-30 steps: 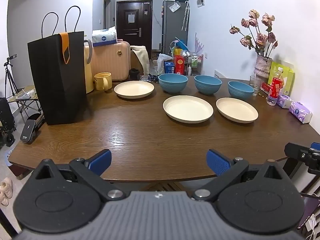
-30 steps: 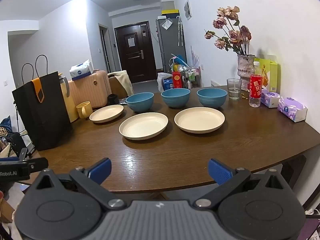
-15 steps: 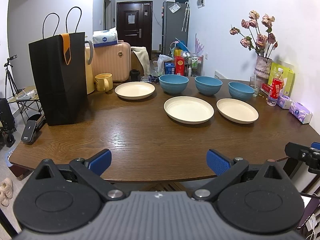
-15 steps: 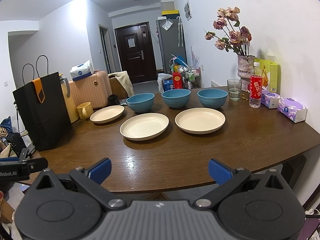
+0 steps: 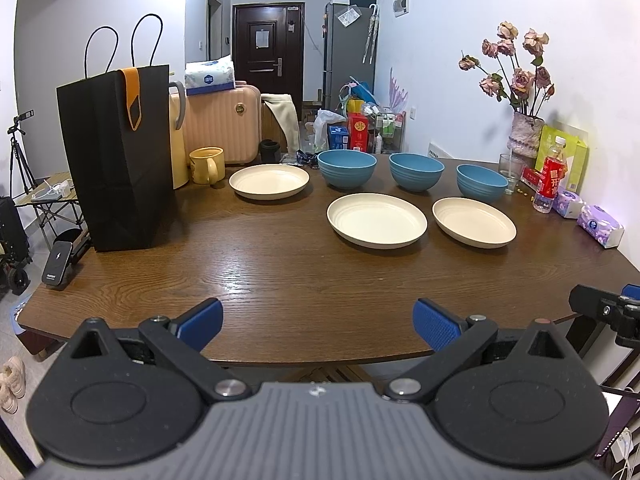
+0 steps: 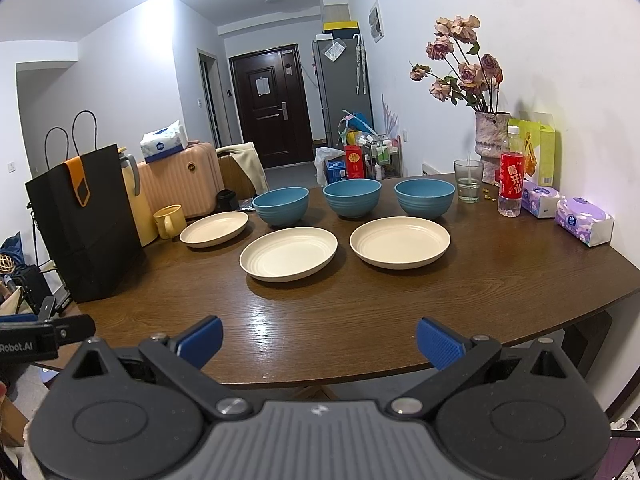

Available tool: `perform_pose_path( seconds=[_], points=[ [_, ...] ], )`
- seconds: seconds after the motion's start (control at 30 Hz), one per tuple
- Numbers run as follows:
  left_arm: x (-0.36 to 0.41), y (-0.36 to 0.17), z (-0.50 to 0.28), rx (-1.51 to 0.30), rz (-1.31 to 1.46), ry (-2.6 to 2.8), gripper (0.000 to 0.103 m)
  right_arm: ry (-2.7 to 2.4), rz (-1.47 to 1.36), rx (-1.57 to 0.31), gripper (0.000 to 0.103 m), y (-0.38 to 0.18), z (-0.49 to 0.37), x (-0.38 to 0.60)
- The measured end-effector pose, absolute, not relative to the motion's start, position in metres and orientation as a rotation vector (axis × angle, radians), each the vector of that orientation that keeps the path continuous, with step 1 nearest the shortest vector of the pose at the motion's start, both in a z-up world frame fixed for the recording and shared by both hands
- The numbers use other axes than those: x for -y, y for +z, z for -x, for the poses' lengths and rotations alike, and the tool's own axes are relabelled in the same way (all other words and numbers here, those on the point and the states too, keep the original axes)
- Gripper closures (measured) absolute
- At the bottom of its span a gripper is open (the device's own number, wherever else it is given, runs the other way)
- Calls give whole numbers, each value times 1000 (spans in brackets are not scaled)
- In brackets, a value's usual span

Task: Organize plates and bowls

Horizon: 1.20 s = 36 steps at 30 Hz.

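— How far along are the plates and bowls?

— Nothing looks sorted yet. Three cream plates lie singly on the counter (image 5: 280, 272): left plate (image 5: 269, 181), middle plate (image 5: 377, 220), right plate (image 5: 474, 222). Three blue bowls stand in a row behind them: left bowl (image 5: 347, 168), middle bowl (image 5: 416, 171), right bowl (image 5: 481, 182). No piece is on another.

— And the grippers?

— The left gripper (image 5: 318, 322) hangs at the near edge, jaws spread wide, empty. The right gripper (image 6: 319, 340) likewise, wide and empty, well short of the dishes.

— What's left?

— All of it, I'd judge: gathering plates into one stack and bowls into another. The black bag (image 5: 116, 152) and mug (image 5: 207, 165) sit off to the left.
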<state>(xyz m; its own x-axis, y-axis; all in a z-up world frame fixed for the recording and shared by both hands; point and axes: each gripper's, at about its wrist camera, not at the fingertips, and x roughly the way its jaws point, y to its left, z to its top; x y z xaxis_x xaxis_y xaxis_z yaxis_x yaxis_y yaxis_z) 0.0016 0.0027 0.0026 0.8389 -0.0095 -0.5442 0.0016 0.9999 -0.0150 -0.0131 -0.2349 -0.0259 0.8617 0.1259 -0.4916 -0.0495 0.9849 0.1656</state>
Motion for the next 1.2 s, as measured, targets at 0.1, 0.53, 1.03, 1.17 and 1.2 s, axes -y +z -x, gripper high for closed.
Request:
perform_pose_path(
  seconds=[0.1,0.53,1.03,1.17,1.2],
  points=[
    [-3,3,-1,-575,14,-6,0,93,-149,-525,0,-26,13,235],
    [-3,2,-2,-575,14,-5,0,94,-150,-525,0,-27,12,237],
    [-3,2,0,-575,12,-4,0,95,-151,-527,0,-28,11,241],
    [-2,0,0,-576,11,-3,0,96,-150,-527,0,-28,11,241],
    [-2,0,0,-576,10,-2,0,96,-150,-527,0,-30,12,241]
  ],
)
